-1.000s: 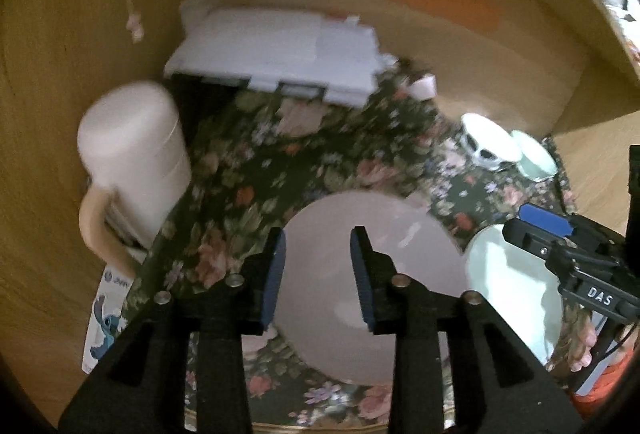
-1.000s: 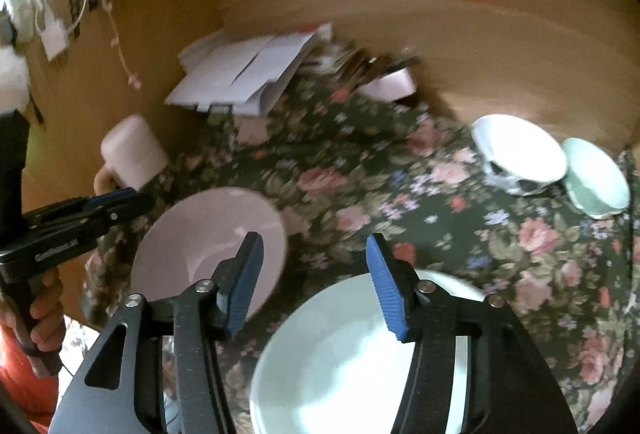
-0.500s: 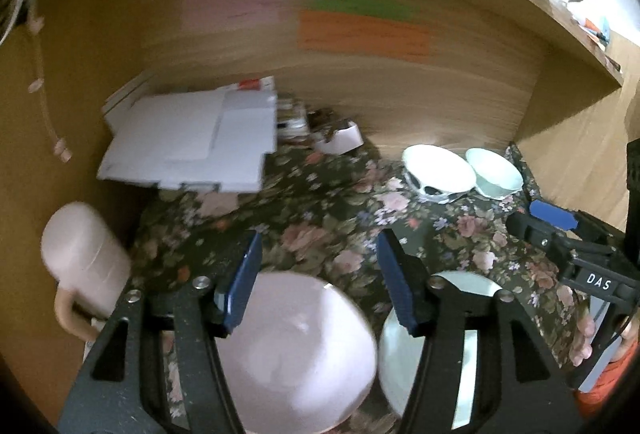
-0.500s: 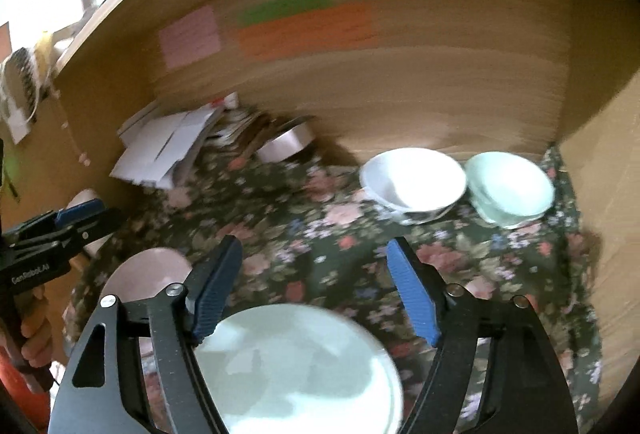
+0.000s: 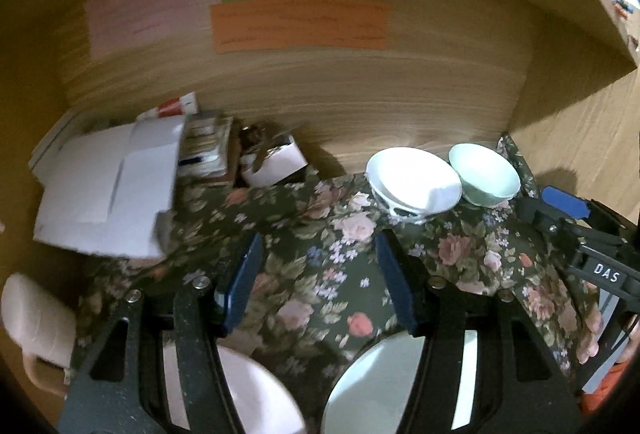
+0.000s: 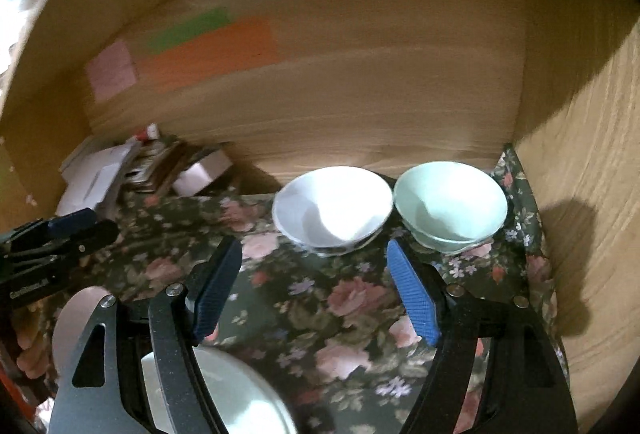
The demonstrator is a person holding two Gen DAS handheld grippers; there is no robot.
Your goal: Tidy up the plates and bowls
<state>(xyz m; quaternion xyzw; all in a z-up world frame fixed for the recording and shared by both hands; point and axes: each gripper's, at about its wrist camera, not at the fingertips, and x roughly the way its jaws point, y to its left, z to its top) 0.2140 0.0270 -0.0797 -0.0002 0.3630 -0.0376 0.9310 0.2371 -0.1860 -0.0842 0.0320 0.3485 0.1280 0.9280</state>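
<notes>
Side by side, two glossy round bowls (image 6: 332, 209) touch.

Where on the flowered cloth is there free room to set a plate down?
The bare stretch is mid-cloth, bordered behind by the white bowl and mint bowl, in front by the pink plate and pale green plate. The back left is crowded with papers and a small box.
</notes>
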